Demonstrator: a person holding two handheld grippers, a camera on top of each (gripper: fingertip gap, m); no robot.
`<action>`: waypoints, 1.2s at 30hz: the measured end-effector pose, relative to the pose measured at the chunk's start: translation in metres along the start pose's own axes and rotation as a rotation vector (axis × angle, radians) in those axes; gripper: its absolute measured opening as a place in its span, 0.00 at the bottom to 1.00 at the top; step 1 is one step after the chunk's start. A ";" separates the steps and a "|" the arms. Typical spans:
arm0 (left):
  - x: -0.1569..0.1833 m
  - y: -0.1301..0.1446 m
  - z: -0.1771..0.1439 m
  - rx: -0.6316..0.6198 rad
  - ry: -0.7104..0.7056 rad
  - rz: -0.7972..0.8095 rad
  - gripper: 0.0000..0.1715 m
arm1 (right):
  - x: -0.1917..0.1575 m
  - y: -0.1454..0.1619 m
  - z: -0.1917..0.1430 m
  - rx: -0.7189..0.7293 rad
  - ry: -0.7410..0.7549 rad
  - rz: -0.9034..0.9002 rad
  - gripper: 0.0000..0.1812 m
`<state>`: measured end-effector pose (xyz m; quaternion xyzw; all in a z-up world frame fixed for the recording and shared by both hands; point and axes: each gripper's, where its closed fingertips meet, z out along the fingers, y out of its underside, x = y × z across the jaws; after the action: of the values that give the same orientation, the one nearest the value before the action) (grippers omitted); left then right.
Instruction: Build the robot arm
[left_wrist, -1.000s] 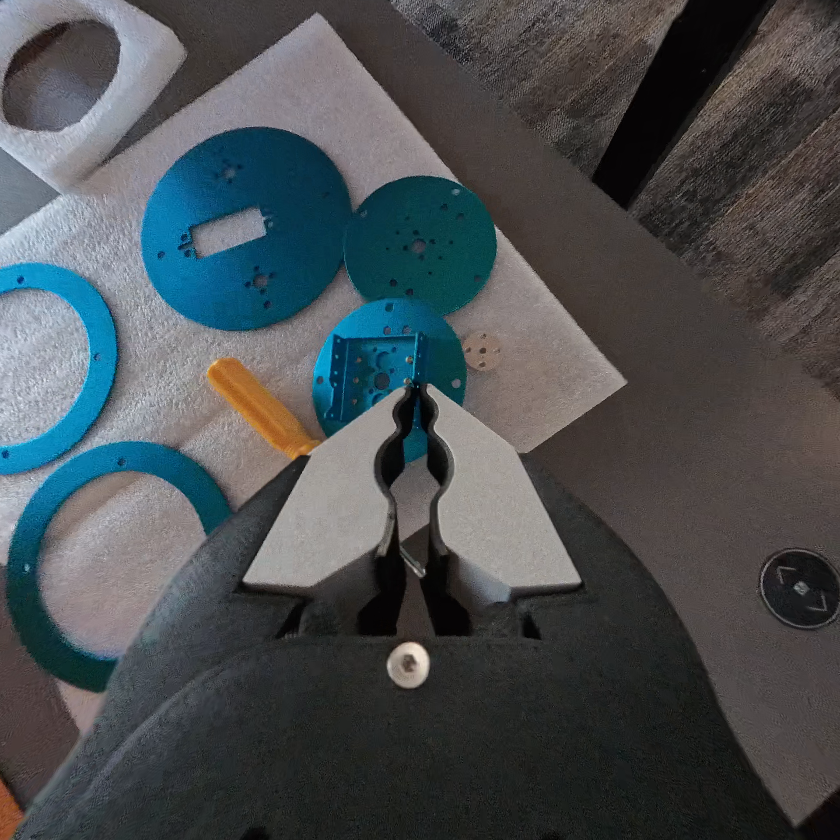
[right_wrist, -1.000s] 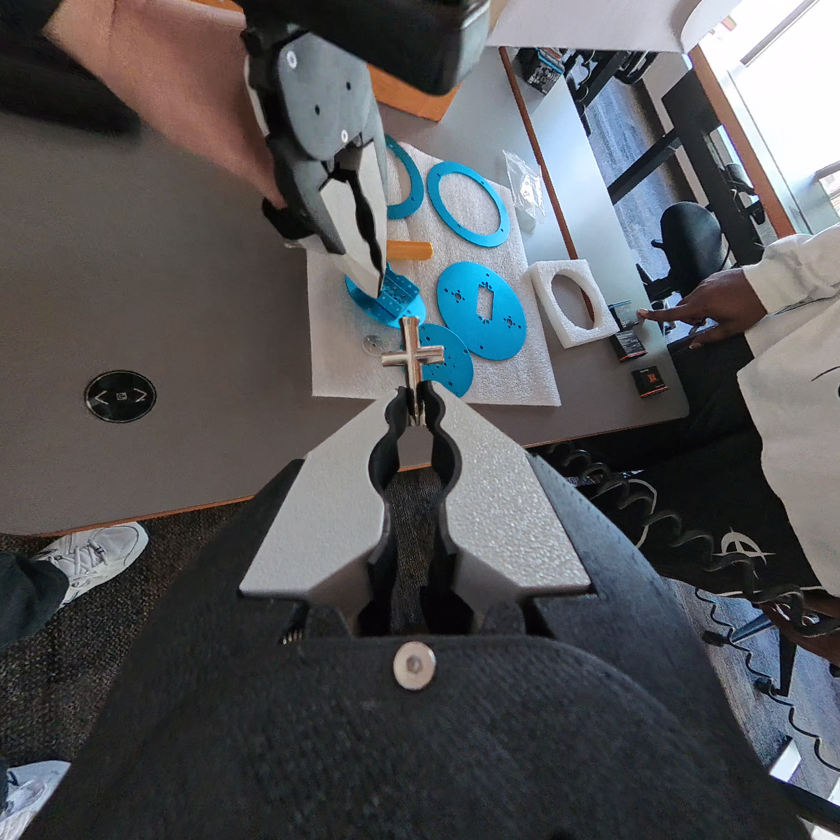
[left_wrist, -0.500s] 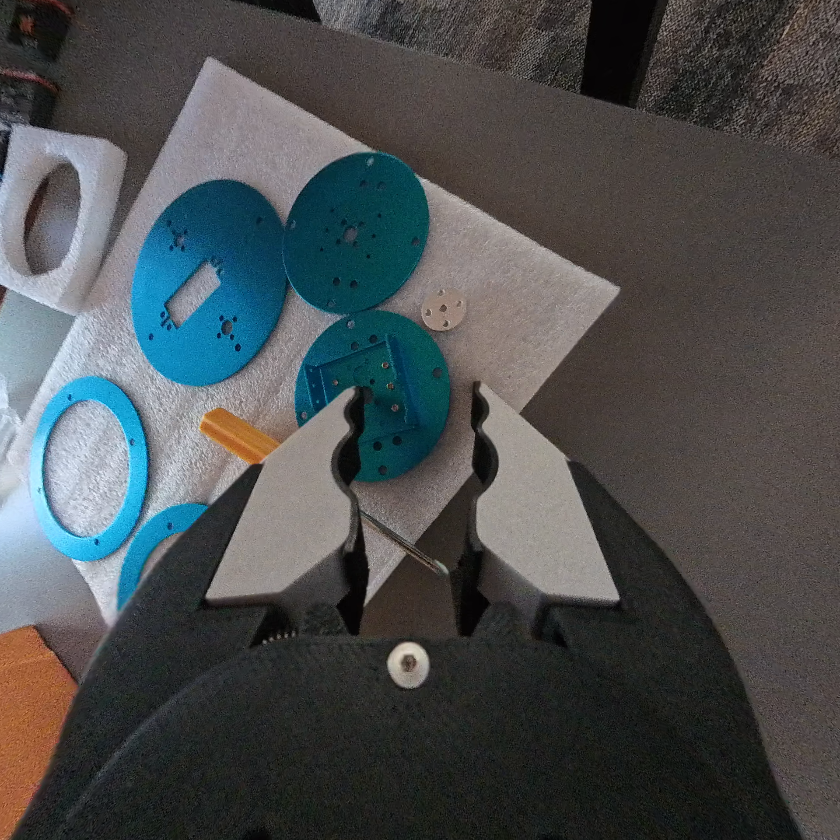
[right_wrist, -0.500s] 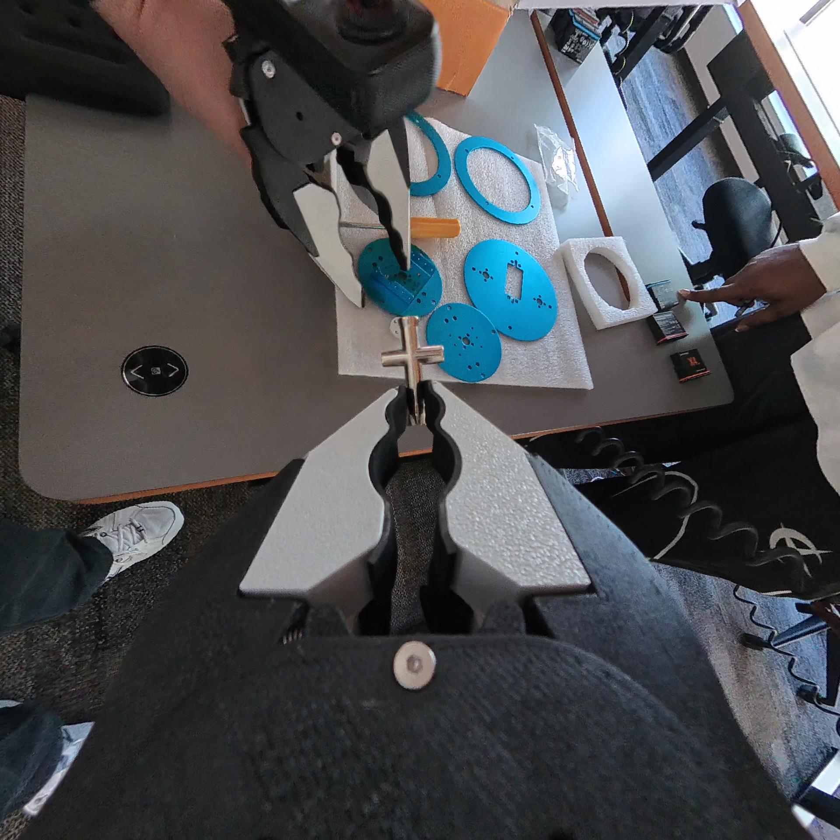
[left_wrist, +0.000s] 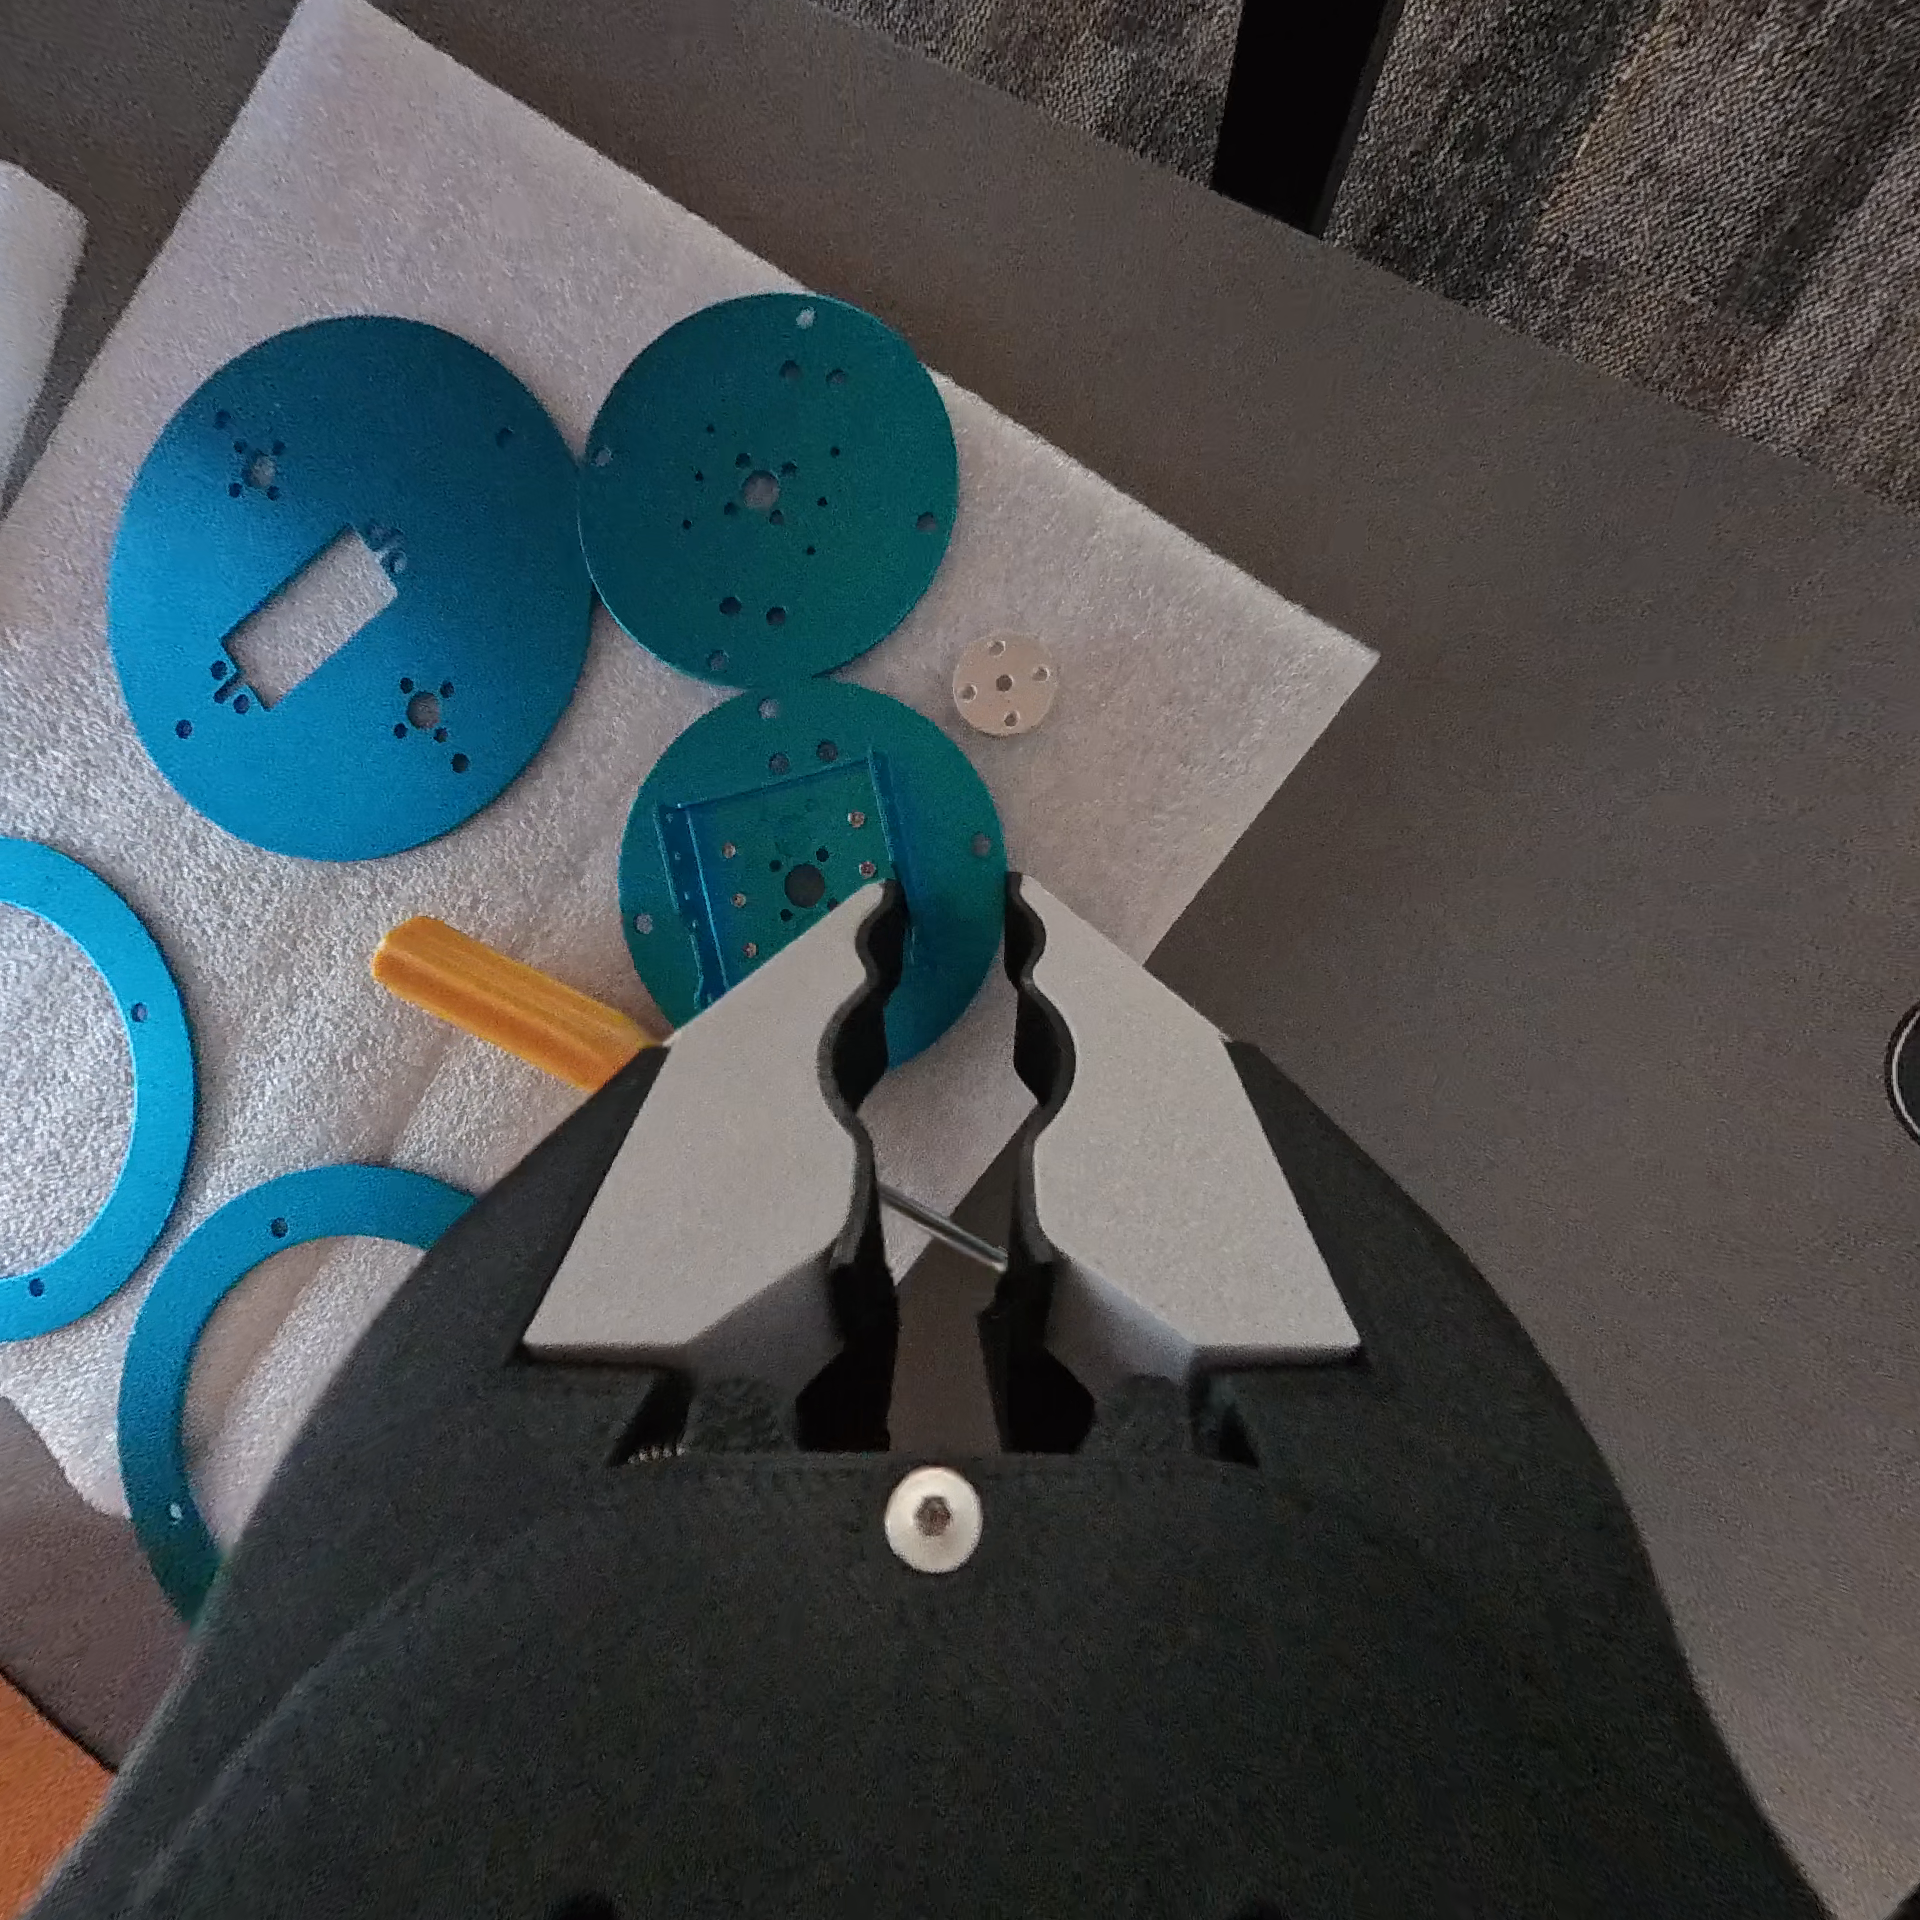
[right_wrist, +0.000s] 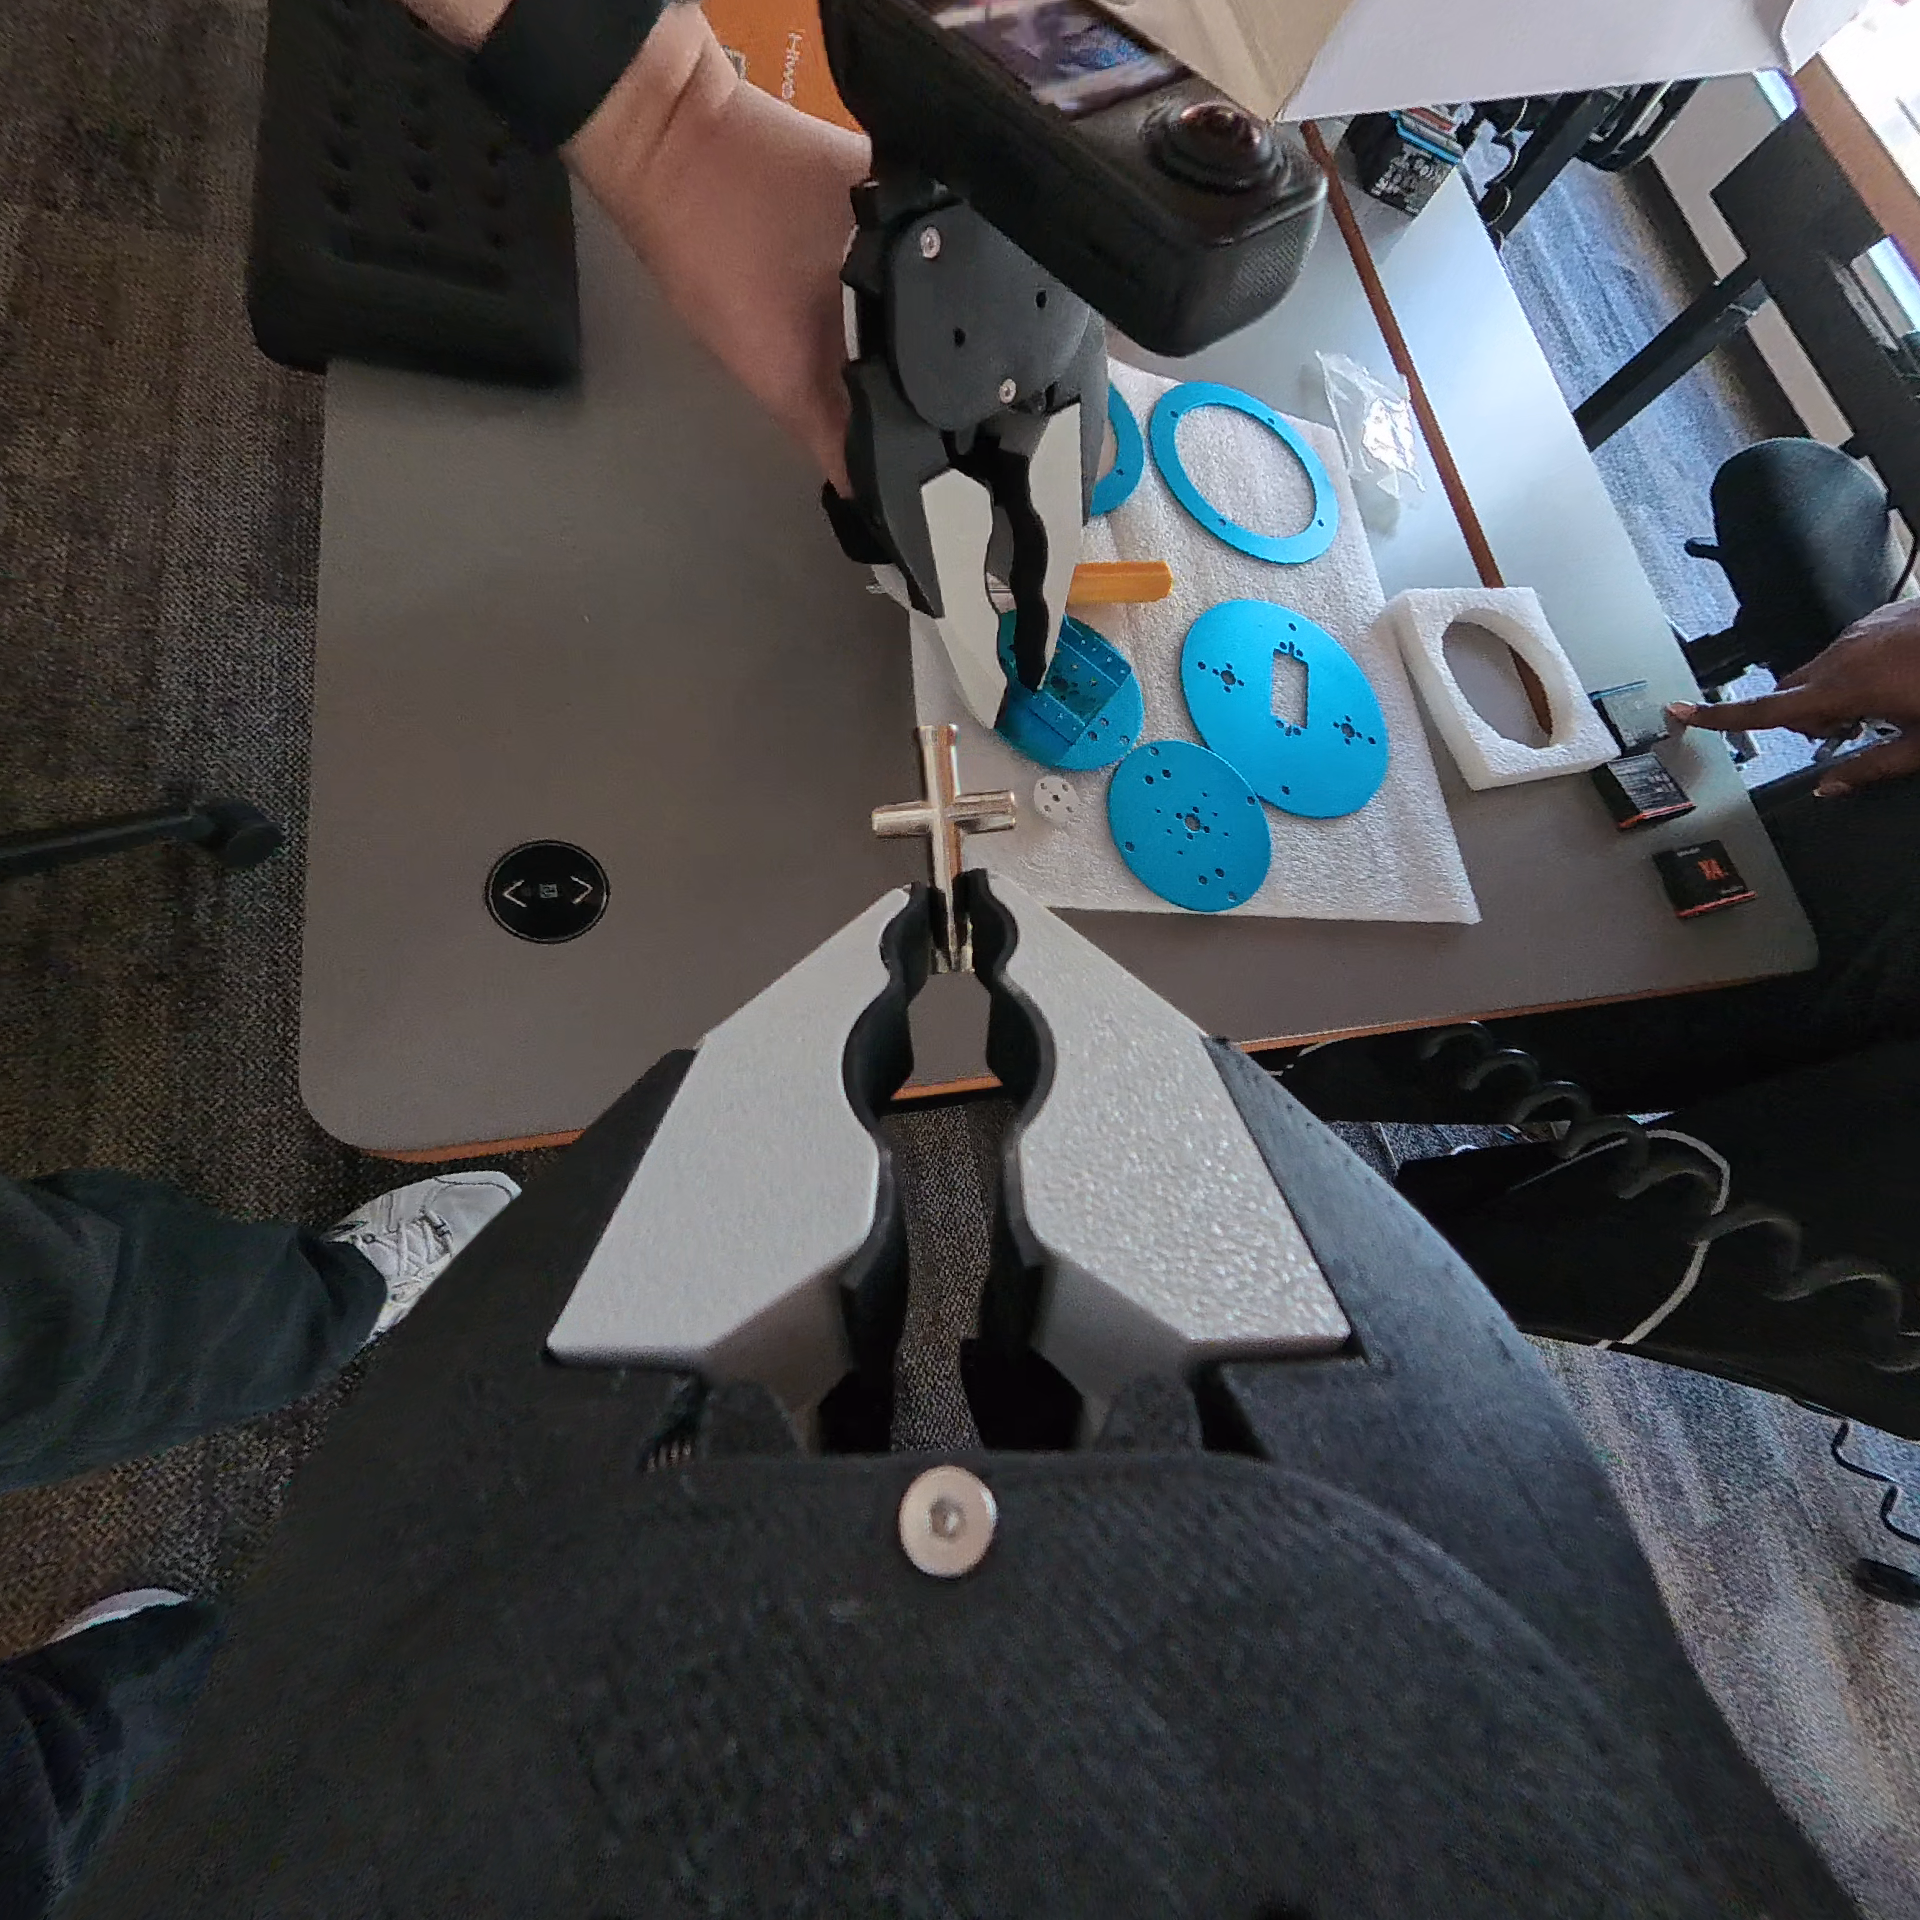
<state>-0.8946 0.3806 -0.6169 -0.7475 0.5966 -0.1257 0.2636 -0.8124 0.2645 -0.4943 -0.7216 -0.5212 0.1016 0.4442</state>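
Observation:
My left gripper (left_wrist: 948, 891) is open with a narrow gap, its tips low over the near rim of a blue disc with a bracket on it (left_wrist: 810, 862); whether they touch it I cannot tell. An orange-handled screwdriver (left_wrist: 509, 997) lies beside it, its shaft passing under my fingers. My right gripper (right_wrist: 945, 899) is shut on a silver cross-shaped wrench (right_wrist: 943, 810), held above the table's near edge. In the right wrist view the left gripper (right_wrist: 1013, 675) stands over the bracket disc (right_wrist: 1081, 712).
On the white foam sheet (left_wrist: 1143, 644) lie a teal holed disc (left_wrist: 769, 499), a large blue disc with a rectangular slot (left_wrist: 343, 582), a small silver disc (left_wrist: 1004, 686) and two blue rings (left_wrist: 156, 1039). A foam block (right_wrist: 1496, 686), small boxes (right_wrist: 1704, 878) and a person's hand (right_wrist: 1818, 675) are at right. My hands' fingertips stand some 20 cm from each other. The orange-handled screwdriver (left_wrist: 509, 997) sits 8 cm or so from the ends of my left fingers.
My left gripper was shut, opened wide, then narrowed and came down onto the bracket disc. My right gripper drew back from the table with the cross wrench still in it.

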 end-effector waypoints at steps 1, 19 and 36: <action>-0.002 0.001 -0.001 0.001 0.006 -0.035 0.10 | 0.000 -0.001 0.000 0.001 0.001 0.002 0.04; -0.111 -0.073 -0.192 1.500 0.932 -1.369 0.00 | 0.009 -0.016 -0.003 0.034 -0.008 0.023 0.04; -0.194 -0.132 -0.276 1.991 0.874 -1.617 0.00 | 0.021 -0.021 -0.008 0.051 -0.003 -0.008 0.04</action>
<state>-0.9743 0.5192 -0.2916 -0.2791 -0.3152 -0.8442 0.3318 -0.8119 0.2788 -0.4674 -0.7078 -0.5221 0.1140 0.4620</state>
